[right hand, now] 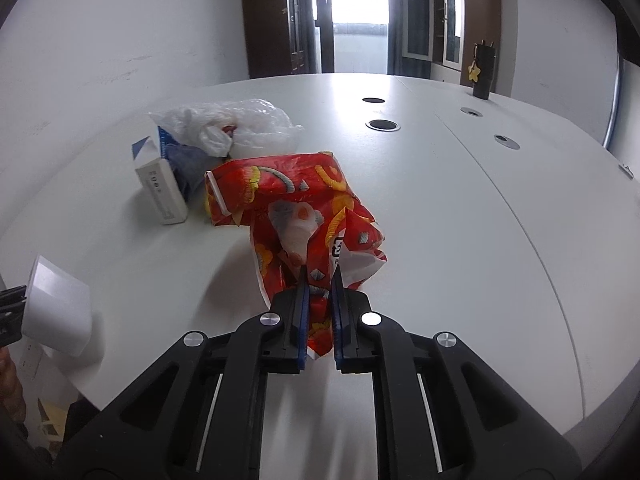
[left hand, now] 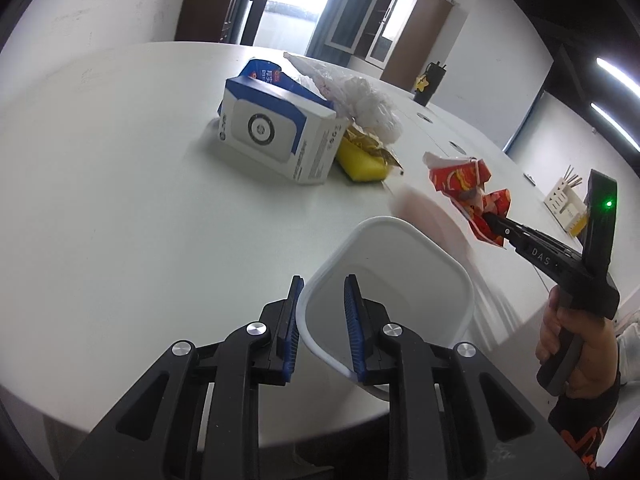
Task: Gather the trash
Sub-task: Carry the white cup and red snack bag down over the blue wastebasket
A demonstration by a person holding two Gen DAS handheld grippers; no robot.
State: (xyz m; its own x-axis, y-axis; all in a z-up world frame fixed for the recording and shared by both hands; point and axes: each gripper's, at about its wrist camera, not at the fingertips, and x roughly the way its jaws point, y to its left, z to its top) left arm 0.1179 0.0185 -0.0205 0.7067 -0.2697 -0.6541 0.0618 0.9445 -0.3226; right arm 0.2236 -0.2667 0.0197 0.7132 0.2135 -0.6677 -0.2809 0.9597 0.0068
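The right gripper (right hand: 320,280) has its fingers (right hand: 302,308) pinching the crumpled red snack wrapper (right hand: 296,208), which hangs clear of the white bench (right hand: 460,208). The left gripper (left hand: 323,300) has its fingers (left hand: 352,320) clamped on the near rim of a white plastic bin (left hand: 400,264), one finger outside the wall and one inside, so the bin sits tipped with its mouth open toward the wrapper.

To do the drop well, I would carry the wrapper right over the mouth before letting go, because it is light and springy and could catch the rim. The bin should be kept steady and tipped no further.

More trash waits at the far left of the bench: a blue and white carton (left hand: 276,136), a yellow sponge (left hand: 362,162) touching it, and a crumpled clear plastic bag (left hand: 360,100) behind.

The bin's floor is hidden, so I cannot tell whether anything is already inside. In the right wrist view the bin is cut off at the left edge. The brown scrap on the sponge is too small to name.
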